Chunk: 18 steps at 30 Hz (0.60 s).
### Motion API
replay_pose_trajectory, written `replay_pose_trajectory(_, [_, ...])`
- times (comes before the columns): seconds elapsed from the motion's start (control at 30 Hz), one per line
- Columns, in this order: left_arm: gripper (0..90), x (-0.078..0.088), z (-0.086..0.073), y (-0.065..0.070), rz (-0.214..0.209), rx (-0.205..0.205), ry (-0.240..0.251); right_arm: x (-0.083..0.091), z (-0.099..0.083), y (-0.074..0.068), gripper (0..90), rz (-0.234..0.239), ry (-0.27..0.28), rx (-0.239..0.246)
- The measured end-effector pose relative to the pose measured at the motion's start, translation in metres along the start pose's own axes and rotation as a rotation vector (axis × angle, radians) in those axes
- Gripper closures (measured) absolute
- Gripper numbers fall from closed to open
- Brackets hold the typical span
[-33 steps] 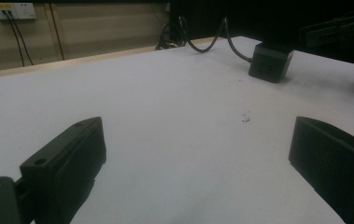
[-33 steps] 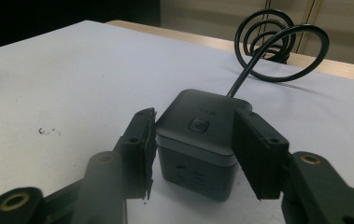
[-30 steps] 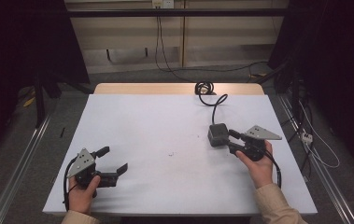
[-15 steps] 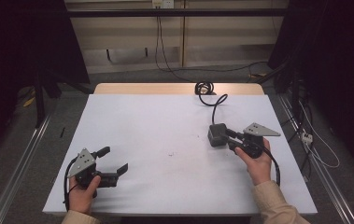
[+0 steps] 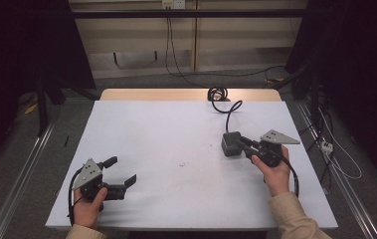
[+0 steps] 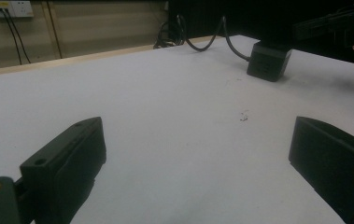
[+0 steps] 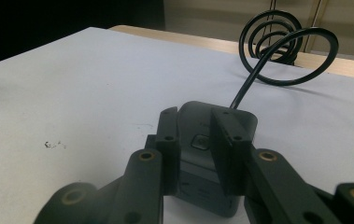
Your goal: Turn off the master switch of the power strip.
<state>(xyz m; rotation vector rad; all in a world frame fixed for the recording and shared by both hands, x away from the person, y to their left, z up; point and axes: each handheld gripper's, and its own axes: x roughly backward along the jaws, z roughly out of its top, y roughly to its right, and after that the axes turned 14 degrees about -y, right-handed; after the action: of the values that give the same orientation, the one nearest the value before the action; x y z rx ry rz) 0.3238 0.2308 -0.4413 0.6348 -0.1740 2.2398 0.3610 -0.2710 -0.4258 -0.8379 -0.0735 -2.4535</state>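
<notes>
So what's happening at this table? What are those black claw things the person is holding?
A person sits at a white table with a hand-held gripper in each hand. The right gripper has just been closing its fingers around a small black power adapter, whose cable runs to a coil at the table's far edge. The left gripper rests near the front left corner, open, with nothing between its fingers.

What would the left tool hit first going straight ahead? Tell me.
Probably the black box. The left tool looks across bare table with open jaws, and the box stands far off, somewhat right of centre, so it may pass just beside it; depth is hard to judge.
</notes>
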Motion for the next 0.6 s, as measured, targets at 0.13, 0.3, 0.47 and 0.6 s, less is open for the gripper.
replay_pose_trajectory(0.13, [3.7,0.0001,0.0001,0.0003,0.000,0.000,0.001,-0.0017,-0.0001,0.0023,73.9,0.014,-0.016,0.001])
replay_pose_trajectory(0.3, [3.7,0.0002,0.0000,0.0002,0.001,0.001,0.001,-0.0028,0.0007,0.0028,77.6,0.024,-0.029,0.005])
replay_pose_trajectory(0.47, [3.7,0.0002,0.0000,0.0005,0.001,0.003,0.001,-0.0029,0.0032,0.0038,81.6,0.024,-0.027,0.005])
replay_pose_trajectory(0.6, [3.7,0.0007,0.0001,-0.0001,0.004,-0.004,0.001,-0.0036,0.0051,0.0053,81.6,0.018,-0.018,0.005])
